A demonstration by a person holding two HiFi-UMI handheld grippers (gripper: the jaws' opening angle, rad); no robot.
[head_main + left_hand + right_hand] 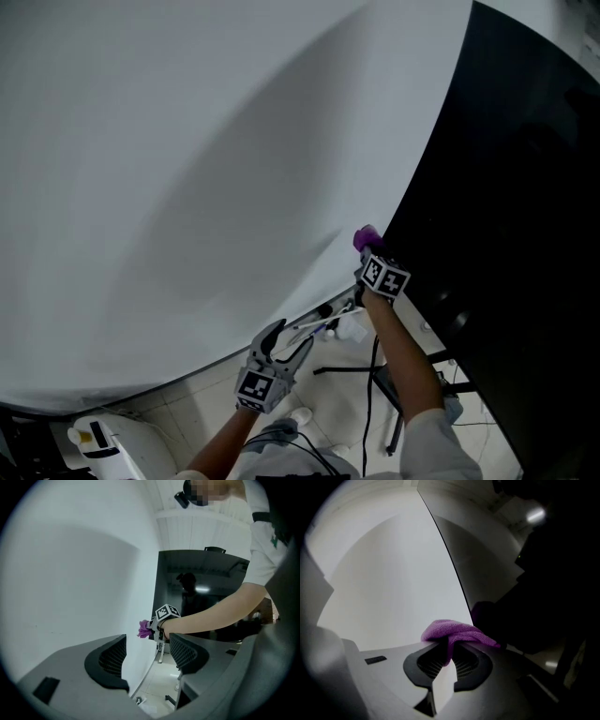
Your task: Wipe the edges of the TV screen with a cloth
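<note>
Our right gripper [449,648] has its fingers clamped on a cloth [457,632], which is pinched at a fold and mushrooms out past the tips. The cloth lies against the left edge of the TV [501,573], just ahead of the tips.

To wipe well, we judge that only the bunched cloth should meet the edge. The hard tips should stay behind it, with light, even pressure along the straight border and no drift onto the panel.

The cloth is purple, soft and nappy, likely microfibre, so it should mould round the thin rim. The finger pads are black and ribbed. The TV is glossy black and mirror-like, so it will show smears. Beside it is a matte white wall [187,187].

Our left gripper [147,656] hangs lower, well apart from the cloth, with its fingers apart and nothing between them.
</note>
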